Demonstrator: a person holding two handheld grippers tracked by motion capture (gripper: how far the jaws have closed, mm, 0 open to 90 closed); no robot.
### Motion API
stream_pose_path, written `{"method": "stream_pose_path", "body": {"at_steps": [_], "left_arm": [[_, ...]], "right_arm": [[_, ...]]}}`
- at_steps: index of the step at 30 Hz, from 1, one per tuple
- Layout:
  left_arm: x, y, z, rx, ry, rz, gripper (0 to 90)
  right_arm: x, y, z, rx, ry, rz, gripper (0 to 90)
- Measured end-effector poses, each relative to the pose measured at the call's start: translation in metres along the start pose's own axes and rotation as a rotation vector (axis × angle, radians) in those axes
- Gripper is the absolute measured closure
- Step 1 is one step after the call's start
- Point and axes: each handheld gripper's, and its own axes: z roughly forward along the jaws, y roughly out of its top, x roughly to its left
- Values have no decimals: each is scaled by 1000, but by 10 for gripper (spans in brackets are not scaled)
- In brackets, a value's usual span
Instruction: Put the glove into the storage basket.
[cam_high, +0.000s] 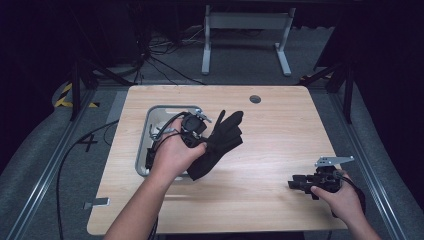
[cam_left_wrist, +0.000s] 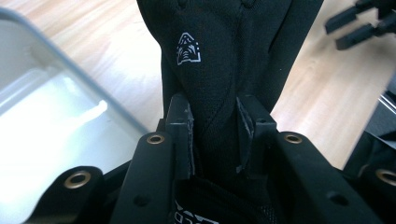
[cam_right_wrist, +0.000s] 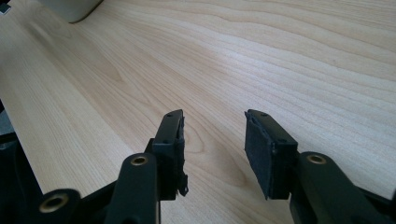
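- The left tool (cam_left_wrist: 215, 135), at the bottom of the left gripper view, pinches a black glove (cam_left_wrist: 219, 60) near its cuff, pads pressed into the fabric.
- In the high view the glove (cam_high: 220, 142) sits left of centre, just right of a metal tray (cam_high: 150, 117); its long axis slants, fingers toward the upper right.
- To carry it well, keep the pinch firm and lift the hanging cuff clear of the tabletop (cam_high: 280, 125).
- The right tool (cam_right_wrist: 215, 149), lower right in the high view, is spread and empty.

right gripper (cam_right_wrist: 214, 140), fingers (cam_right_wrist: 169, 140) apart, wooden table (cam_right_wrist: 280, 56)
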Motion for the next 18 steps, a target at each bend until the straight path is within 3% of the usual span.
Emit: {"method": "stream_pose_path", "body": {"at_steps": [8,18], "left_arm": [[19,-1,-14,0,57,-84,699],[55,-9,-18,-13,110,-227,698]], "right_arm": [[0,4,6,6,13,-9,578],[2,4,7,7,10,-10,573]]}}
